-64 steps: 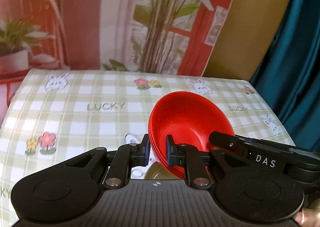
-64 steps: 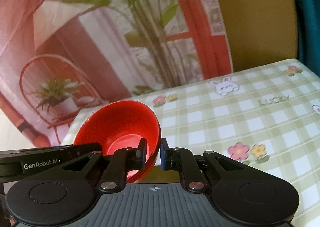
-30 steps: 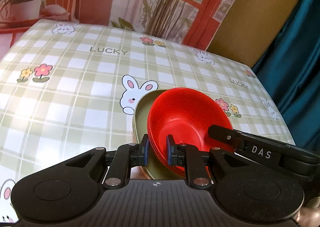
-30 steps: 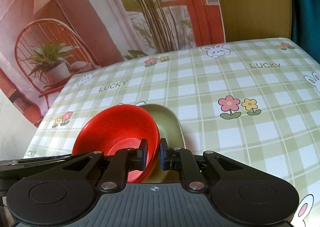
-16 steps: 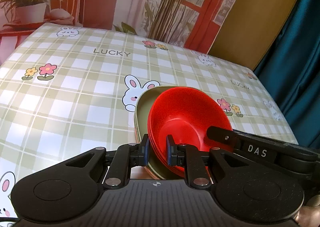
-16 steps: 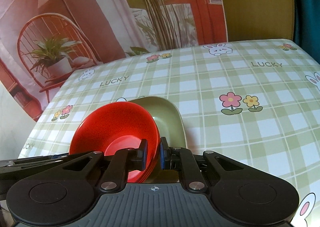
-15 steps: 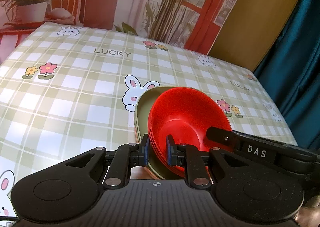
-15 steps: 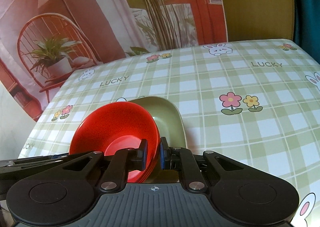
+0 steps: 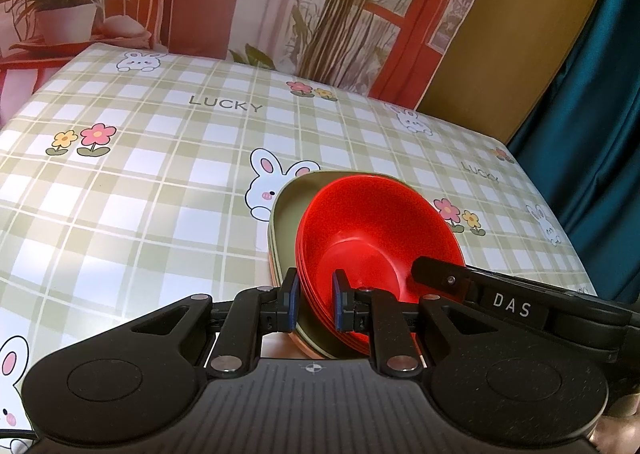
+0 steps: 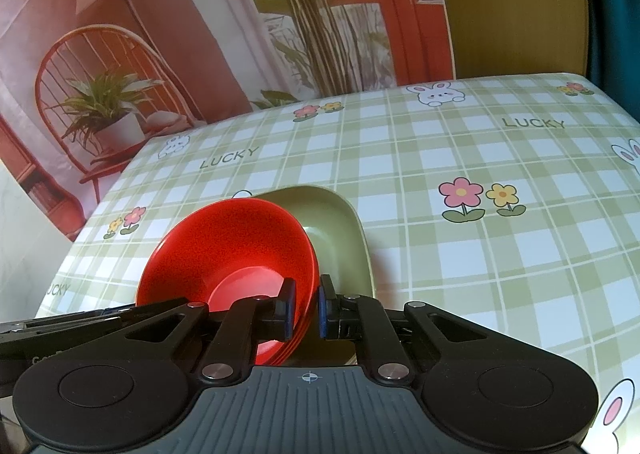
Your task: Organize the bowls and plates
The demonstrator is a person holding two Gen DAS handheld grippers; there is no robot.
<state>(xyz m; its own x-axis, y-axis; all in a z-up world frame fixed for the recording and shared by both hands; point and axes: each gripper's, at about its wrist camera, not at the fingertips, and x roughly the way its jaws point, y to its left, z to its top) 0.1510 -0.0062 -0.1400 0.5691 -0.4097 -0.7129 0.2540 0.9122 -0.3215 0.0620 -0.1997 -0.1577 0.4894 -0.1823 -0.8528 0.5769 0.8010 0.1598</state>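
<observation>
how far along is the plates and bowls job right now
Done: the red bowls look nested into one stack, over the olive green plate on the checked tablecloth. In hand: the left hand-held gripper and right hand-held gripper each pinch opposite sides of the stack's rim. Left: release both; whether the stack already rests on the plate is unclear.
</observation>
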